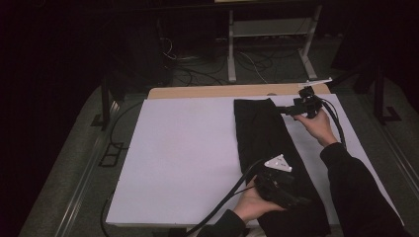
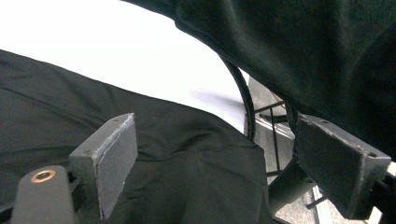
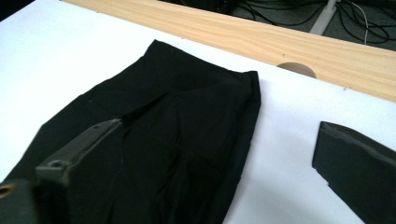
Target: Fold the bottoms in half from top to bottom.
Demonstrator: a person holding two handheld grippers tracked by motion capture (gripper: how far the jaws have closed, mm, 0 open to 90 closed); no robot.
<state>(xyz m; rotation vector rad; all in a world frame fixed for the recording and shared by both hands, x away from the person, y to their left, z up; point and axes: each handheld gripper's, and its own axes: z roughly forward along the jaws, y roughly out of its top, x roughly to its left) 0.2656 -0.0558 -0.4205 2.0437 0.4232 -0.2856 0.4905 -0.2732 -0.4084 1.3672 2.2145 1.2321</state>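
Both tools stand with jaws apart and nothing clamped: the right tool (image 1: 285, 111) sits at the far end of the black garment (image 1: 264, 143), jaws pointing left across it; the left tool (image 1: 301, 201) hovers over the near end. The garment lies folded in a long strip on the white bench (image 1: 183, 153), running near to far. Its near end is hidden under hand, sleeve and tool; folds barely readable.
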